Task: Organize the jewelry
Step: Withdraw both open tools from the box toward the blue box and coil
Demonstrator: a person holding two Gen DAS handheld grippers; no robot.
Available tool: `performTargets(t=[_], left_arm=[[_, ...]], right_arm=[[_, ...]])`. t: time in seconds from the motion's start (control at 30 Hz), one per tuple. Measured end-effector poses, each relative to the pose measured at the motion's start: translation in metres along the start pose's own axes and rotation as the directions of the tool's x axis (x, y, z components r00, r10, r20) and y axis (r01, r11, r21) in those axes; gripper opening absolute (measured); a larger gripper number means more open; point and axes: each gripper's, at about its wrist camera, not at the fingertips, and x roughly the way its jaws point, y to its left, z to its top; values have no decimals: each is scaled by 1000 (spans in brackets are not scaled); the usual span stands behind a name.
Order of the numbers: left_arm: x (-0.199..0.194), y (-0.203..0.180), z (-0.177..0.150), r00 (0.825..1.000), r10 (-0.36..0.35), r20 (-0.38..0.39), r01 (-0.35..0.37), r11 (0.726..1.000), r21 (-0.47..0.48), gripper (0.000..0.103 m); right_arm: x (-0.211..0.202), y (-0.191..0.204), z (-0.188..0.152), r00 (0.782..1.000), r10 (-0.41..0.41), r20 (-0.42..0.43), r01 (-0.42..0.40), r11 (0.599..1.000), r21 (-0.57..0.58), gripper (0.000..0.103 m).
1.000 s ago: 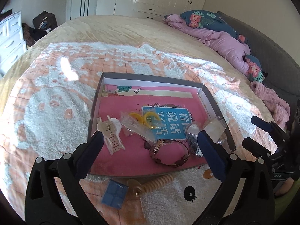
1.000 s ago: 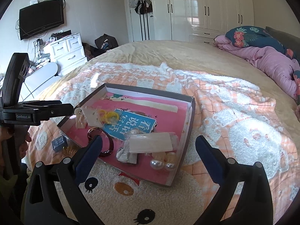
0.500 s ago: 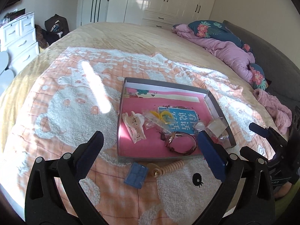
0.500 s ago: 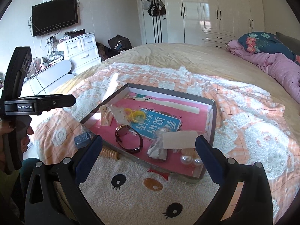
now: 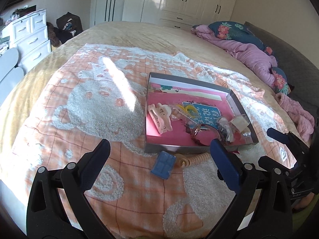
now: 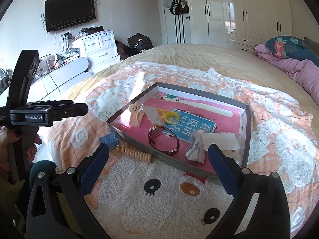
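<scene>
Fluffy cloth blanket (image 6: 159,195), matt cardboard tray (image 6: 127,133), glossy bangle (image 6: 163,140).

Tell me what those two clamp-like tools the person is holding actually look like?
Each is black plastic with a forked frame, silver screw heads and two fingers faced with blue pads. From the right gripper, the left gripper shows a tall black handle and a white "GenRobot.AI" label. The hand gripping it has dark-painted nails. No cables show.
</scene>
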Motion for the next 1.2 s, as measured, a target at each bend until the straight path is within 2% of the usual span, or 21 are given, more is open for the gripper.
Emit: performTargets(t=[0.5,1.2], left_arm=[[0,8,-29,999,16,-35,-16,1000,0,94],[25,21,-59,990,29,-134,-30,1000,-1,94]], right_arm=[[21,31,-15,995,69,-65,-71,997,-25,99],[50,38,-38,983,98,-155,-100,995,-3,99]])
